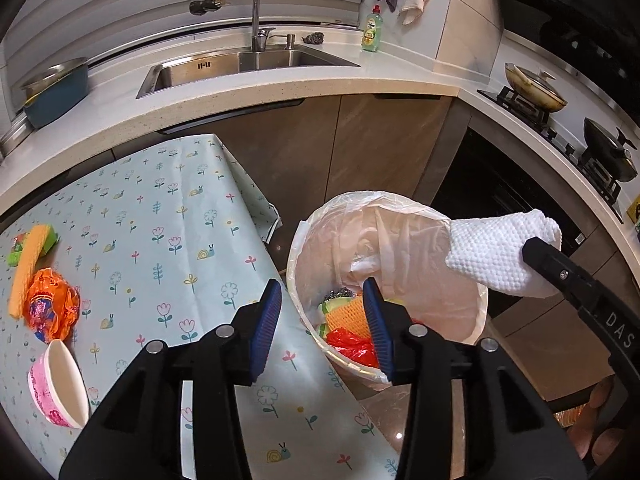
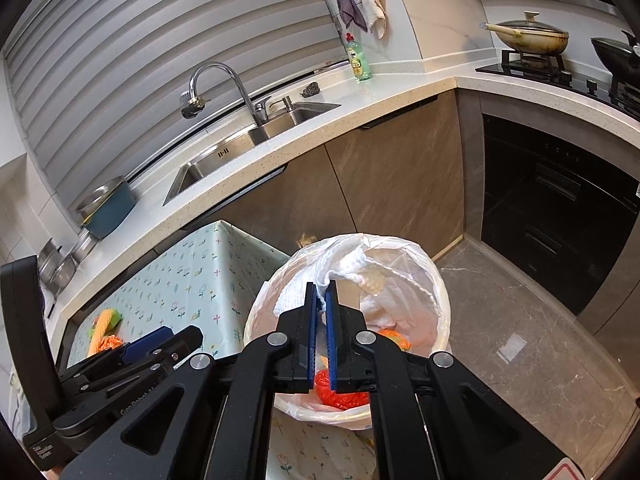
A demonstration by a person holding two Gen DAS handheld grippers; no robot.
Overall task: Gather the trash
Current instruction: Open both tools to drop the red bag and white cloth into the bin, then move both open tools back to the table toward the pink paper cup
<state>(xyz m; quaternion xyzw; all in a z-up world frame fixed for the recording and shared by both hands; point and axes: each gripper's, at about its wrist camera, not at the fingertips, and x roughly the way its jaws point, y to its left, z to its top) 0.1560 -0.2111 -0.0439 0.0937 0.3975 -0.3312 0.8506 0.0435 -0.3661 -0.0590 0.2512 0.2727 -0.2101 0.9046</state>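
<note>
**Words you can read**

The right gripper [image 1: 538, 246] comes in at three o'clock in the left wrist view. White letters on its black arm say "DAS".

In the right wrist view, the left gripper [image 2: 154, 340] sits at eight o'clock. Its black body says "GenRobot", and a small label lower down is too tiny to read.

The green soap bottle [image 2: 358, 60] has a label, too blurry to read.

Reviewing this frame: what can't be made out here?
- Bin contents: both views, lower layers hidden by the liner and gripper fingers.
- Pink cup interior: left view, turned away.
- Dish soap label: too small.
- Paper towel: right view, near end hidden between shut right gripper.
</note>
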